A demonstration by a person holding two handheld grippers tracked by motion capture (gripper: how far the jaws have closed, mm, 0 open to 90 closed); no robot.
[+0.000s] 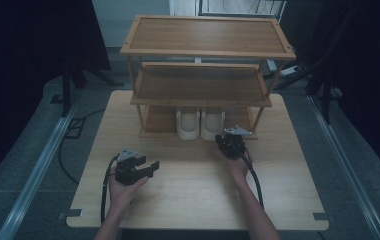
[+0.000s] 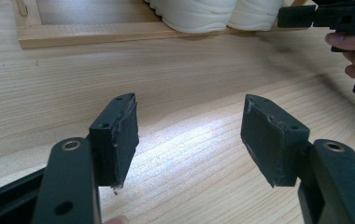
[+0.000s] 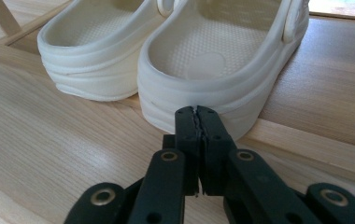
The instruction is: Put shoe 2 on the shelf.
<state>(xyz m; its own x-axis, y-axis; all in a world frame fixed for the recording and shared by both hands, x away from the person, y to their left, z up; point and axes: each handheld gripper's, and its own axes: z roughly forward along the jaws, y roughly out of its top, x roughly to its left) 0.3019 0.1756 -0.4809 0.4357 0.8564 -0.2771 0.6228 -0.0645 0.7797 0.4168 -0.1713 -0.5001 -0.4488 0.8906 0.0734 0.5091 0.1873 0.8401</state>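
The right tongs (image 3: 197,116) have their jaws pressed together with nothing between them, and their tip sits just short of the heel of the right clog (image 3: 222,70), at about twelve o'clock from the jaws. That looks like a nudge rather than a grab: closed jaws make a blunt point suited to pushing the shoe further in or squaring it up. The left tongs (image 2: 189,135) rest lower on the surface (image 1: 198,190), toward seven o'clock of the shelf unit, jaws wide apart and holding nothing, probably waiting their turn.

The two clogs stand side by side and touching on the bottom shelf (image 1: 160,122) of a three-level wooden rack (image 1: 208,35), heels toward the person, overhanging the front rail a little. The left clog (image 3: 91,51) lies at ten o'clock from the right tongs. Both are cream-coloured, of smooth moulded foam, with ribbed side walls, a dimpled footbed and a heel strap folded forward on a round rivet. The right footbed carries a pale oval mark at the heel. The two upper shelves are bare.
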